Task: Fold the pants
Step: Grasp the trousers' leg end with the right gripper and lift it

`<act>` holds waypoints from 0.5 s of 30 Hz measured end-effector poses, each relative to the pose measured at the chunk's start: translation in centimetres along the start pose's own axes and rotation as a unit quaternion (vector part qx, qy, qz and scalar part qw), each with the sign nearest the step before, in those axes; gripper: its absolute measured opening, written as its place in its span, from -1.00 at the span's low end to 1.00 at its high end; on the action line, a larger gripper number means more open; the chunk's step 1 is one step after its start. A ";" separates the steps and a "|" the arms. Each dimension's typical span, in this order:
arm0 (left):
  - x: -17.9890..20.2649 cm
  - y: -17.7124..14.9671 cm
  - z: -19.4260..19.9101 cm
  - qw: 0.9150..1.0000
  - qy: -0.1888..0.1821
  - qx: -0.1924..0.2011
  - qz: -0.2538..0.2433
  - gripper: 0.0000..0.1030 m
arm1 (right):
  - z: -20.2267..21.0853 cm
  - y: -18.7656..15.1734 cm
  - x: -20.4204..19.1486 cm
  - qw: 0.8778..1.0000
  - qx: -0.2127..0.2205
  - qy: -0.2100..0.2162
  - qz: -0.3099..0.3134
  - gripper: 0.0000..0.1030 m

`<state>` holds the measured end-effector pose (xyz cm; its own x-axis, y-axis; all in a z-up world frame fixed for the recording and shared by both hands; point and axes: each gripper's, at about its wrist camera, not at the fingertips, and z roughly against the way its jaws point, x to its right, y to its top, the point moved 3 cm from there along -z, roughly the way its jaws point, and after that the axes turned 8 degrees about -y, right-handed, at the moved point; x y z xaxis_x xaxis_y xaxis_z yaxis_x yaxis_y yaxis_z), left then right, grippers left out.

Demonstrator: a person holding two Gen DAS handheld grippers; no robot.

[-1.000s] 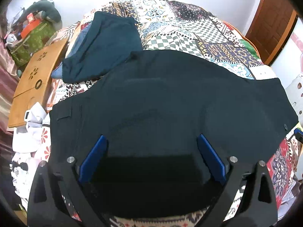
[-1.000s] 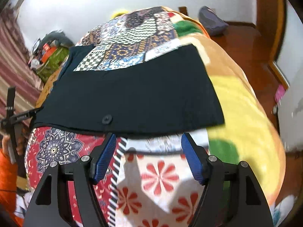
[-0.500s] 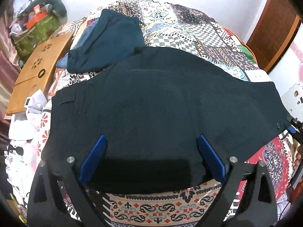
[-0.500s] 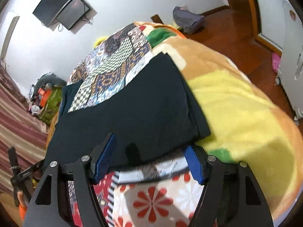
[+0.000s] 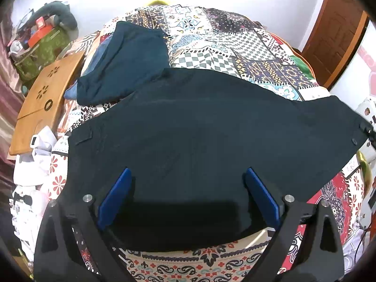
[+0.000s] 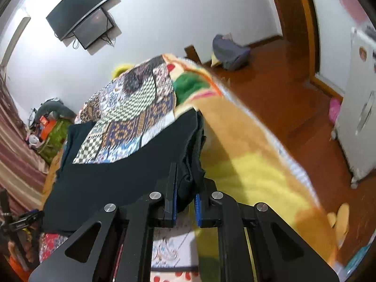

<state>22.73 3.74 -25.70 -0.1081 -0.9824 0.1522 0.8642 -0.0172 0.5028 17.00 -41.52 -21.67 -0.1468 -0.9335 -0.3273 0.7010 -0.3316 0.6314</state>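
My right claw (image 6: 185, 202) is clenched on a bunched edge of the dark navy cloth pants (image 5: 211, 136), the fabric pinched up between the blue pads at the end nearest the bed's right edge. My left claw (image 5: 188, 195) stands released, its blue pads wide apart, hovering over the near hem of the same pants with nothing between them.

The pants lie spread flat across the patchwork quilted bed (image 5: 235, 47), reaching from near its left edge to its right edge. I judge them light, soft and limp: they will sag and crease wherever unsupported, so I should take hold at a hem or corner with both layers pinched together.

The left view shows the whole spread, a small button (image 5: 354, 141) near the right end, a second folded teal garment (image 5: 131, 61) touching the far left part of the pants, and a wooden tray (image 5: 44, 98). Only the right view shows the gathered grip, the yellow fleece blanket (image 6: 253, 164) and the wall-mounted screens (image 6: 82, 23).
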 end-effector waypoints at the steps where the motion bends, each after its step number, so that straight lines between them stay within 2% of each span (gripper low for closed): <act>1: 0.1 0.0 0.0 1.000 0.000 0.002 -0.001 0.90 | 0.2 0.4 -0.3 1.000 0.004 0.002 0.004 -0.82; 7: -0.5 0.5 1.1 1.000 -0.006 0.022 0.010 0.90 | 2.0 3.0 -4.7 0.998 0.038 0.033 0.042 -0.81; 15: -2.4 0.4 3.8 0.998 -0.002 0.057 0.025 0.90 | 3.2 6.2 -14.2 0.986 0.074 0.110 0.103 -0.81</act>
<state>21.52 6.83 -22.66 -0.0693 -0.9806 0.1833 0.8067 0.0530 0.5886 21.19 -30.73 -10.79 0.1540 -0.9367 -0.3145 0.5878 -0.1690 0.7912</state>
